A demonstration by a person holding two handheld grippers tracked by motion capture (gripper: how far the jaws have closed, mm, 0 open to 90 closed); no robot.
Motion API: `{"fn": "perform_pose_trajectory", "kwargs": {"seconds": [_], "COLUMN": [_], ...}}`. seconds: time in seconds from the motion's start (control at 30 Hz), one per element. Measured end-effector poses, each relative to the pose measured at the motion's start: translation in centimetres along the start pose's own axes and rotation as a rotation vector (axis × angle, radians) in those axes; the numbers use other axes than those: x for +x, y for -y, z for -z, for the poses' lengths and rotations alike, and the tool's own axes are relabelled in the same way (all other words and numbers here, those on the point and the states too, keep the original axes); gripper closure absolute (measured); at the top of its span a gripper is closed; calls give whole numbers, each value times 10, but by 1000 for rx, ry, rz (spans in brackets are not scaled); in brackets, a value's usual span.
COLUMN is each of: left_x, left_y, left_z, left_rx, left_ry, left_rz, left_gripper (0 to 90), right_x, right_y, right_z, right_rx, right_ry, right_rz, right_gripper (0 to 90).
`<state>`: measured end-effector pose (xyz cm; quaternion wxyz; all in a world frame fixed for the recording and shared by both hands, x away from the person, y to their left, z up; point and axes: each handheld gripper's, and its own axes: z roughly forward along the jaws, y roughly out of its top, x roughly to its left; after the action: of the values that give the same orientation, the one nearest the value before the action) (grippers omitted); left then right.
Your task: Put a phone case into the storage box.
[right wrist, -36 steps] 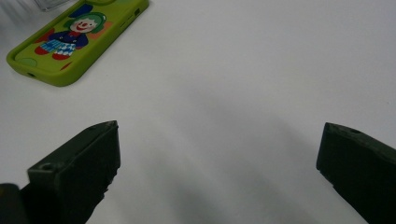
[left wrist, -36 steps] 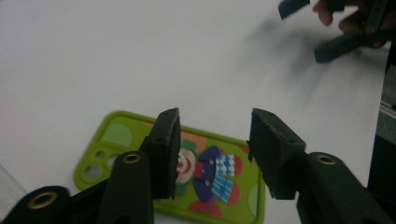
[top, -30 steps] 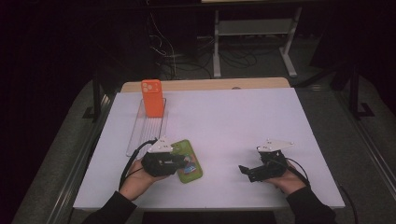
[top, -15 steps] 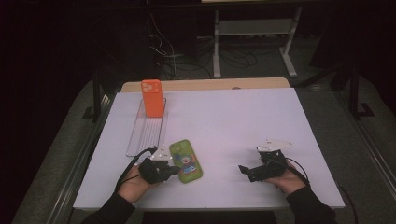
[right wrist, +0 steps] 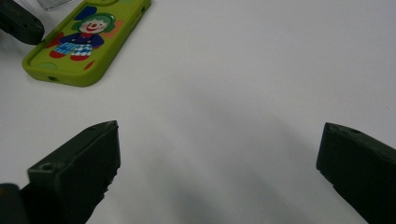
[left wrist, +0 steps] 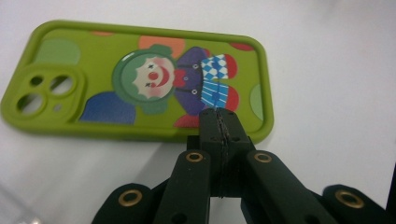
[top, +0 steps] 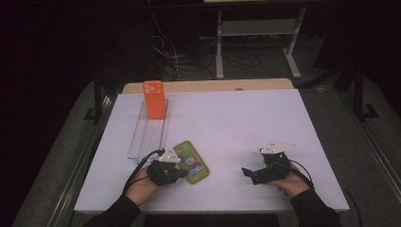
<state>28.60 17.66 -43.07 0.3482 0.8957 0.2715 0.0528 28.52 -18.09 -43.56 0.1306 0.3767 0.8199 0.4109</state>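
Change: the left gripper (top: 176,171) has slid back toward the lower left of the high view; a second ago it lay over the green phone case (top: 191,161), and now that case shows almost whole beside it.
Left jaws: pressed tight together with nothing between them, their tips at the near long edge of the green phone case (left wrist: 135,79) in the left gripper view; whether they touch that edge I cannot tell.
Green phone case: lies flat, clown picture up, on the white surface (top: 236,127), in the lower left middle of the high view, just below and right of the clear tray (top: 142,139).
Right gripper: (top: 253,174) rests in the lower right of the high view, in the same spot as a second ago, well apart from the case.
Right jaws: spread wide over bare surface in the right gripper view, holding nothing; the case (right wrist: 88,39) sits far off in that view's upper left.
Orange phone case: (top: 154,99) stands upright at the far end of the tray, unmoved.
Meaning: the green case looks released, not yet gripped for the tray; a fresh grasp on its edge seems needed, with jaws opened first.
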Motion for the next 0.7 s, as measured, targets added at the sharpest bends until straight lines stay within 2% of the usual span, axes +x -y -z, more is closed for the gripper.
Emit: {"fn": "perform_pose_trajectory", "kwargs": {"seconds": [0.17, 0.23, 0.3, 0.4, 0.43, 0.5, 0.53, 0.57, 0.6, 0.7], "left_x": [-3, -4, -5, -7, -5, -6, -6, -7, -7, -7], "left_y": [-10, -14, -17, -21, -23, -27, -29, -30, -30, -32], "left_z": [-9, -11, -14, -22, -24, -27, -28, -28, -26, -21], "left_rx": [-20, 0, -2, -15, -8, -7, -3, -18, -8, -51], "left_ry": [16, 22, 22, 25, 31, 22, 27, 32, 37, 58], "left_rz": [12, -1, -10, 26, 6, -2, -12, -4, -14, 14], "left_gripper": [893, 894, 894, 894, 894, 894, 893, 893, 893, 888], "right_x": [0, 0, 0, 0, 0, -1, -1, 0, -1, -1], "right_y": [0, 0, 0, 0, 0, 0, 0, 0, 0, 1], "right_z": [0, 0, 0, 0, 1, 1, 1, 1, 1, 2], "right_rx": [-1, -1, 0, 0, 1, 3, 1, -2, -4, -4], "right_ry": [0, -2, -4, -3, -1, -2, -1, -1, -2, -2], "right_rz": [1, 0, 1, 2, 2, -1, -1, -1, 1, -3], "right_gripper": [0, 0, 0, 0, 0, 0, 0, 0, 0, 0]}}
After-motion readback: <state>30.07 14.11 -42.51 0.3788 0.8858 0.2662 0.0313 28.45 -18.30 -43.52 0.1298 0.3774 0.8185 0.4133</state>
